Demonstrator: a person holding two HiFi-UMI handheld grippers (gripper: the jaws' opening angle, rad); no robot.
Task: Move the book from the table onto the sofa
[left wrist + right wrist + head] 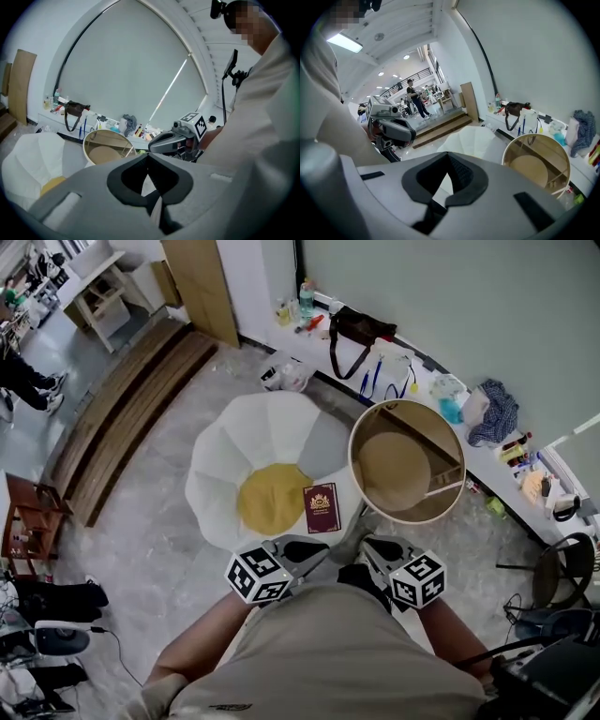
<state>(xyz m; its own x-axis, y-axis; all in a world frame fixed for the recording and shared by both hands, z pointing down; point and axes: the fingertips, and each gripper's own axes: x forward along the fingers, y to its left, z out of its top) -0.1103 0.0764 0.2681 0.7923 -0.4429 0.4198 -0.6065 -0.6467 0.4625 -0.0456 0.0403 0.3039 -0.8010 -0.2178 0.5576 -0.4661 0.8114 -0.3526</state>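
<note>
**While Both Grippers Hang Shut and Empty, the Book Lies on the Sofa**

As I look down from the head view, the dark red book [322, 508] lies flat on the white petal-shaped sofa [217, 457]. It sits at the right side of the seat, just beside the yellow cushion [273, 498], with its gold-printed cover facing up. The round glass-topped table [361, 432] stands just to the right of the sofa, and the book is off it.

My left gripper [322, 547] and my right gripper [367, 546] are both close in front of my body, below the book in the head view, with their tips pointing toward each other. Neither one touches the book or the sofa. The book lies beyond the tips of both, a little nearer the left one.

In the left gripper view my left gripper [149, 164] has its jaws pressed together with nothing between them. The right gripper, the table [96, 152] and part of the sofa [33, 159] show past it. In the right gripper view my right gripper [447, 161] is likewise closed on nothing, with the sofa [473, 140] and the table [562, 154] beyond. The book shows in neither gripper view.

A ledge [487, 465] along the wall carries a dark bag [354, 329] and small clutter.
</note>
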